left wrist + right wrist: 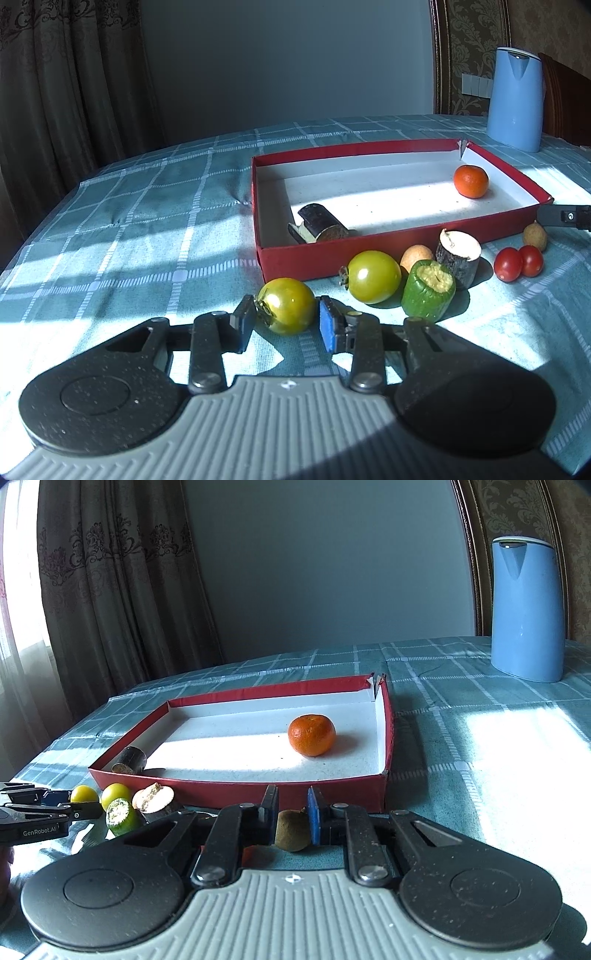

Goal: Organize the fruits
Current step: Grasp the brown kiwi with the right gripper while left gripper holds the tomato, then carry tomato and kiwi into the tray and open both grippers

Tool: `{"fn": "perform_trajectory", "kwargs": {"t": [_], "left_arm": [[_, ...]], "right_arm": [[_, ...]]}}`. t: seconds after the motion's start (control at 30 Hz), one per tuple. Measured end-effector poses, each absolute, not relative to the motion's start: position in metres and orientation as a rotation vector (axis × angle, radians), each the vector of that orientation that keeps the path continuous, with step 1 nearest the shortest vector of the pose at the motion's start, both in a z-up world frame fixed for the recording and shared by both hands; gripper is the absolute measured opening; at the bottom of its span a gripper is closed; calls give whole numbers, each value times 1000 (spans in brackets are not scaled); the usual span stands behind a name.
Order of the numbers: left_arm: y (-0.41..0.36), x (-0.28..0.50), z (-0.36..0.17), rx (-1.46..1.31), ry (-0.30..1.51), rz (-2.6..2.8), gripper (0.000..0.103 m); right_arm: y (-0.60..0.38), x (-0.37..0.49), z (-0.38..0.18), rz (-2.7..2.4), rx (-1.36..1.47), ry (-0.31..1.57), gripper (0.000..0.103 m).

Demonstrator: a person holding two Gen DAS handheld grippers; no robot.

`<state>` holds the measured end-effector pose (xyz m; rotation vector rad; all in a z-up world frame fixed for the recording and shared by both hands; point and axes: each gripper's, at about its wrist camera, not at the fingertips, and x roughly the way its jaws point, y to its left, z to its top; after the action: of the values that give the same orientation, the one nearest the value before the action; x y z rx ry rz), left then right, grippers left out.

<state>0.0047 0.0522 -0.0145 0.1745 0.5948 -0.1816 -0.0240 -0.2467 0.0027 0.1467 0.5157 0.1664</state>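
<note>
Two grippers: we see both pinching fruit on the tablecloth (147,229).
Left gripper (286,325): pads touching a green tomato (287,305).
Right gripper (291,814): clamped on a brown longan (291,830), just before the red box (236,794).
Box: holds a tangerine (312,734).

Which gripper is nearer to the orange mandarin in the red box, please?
Right. The right gripper sits just outside the red box wall in front of the mandarin; the left gripper is farther along, by the green tomatoes.
</note>
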Motion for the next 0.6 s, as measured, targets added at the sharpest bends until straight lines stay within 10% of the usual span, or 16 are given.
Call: {"fn": "perform_trajectory", "kwargs": {"t": [0.33, 0.47, 0.6], "left_arm": [[51, 3, -14, 181, 592, -182, 40], [50, 3, -14, 183, 593, -188, 40], [48, 4, -15, 196, 596, -190, 40]], "right_arm": [[-249, -24, 1, 254, 193, 564, 19], [-243, -30, 4, 184, 133, 518, 62], [-241, -20, -4, 199, 139, 593, 61]]}}
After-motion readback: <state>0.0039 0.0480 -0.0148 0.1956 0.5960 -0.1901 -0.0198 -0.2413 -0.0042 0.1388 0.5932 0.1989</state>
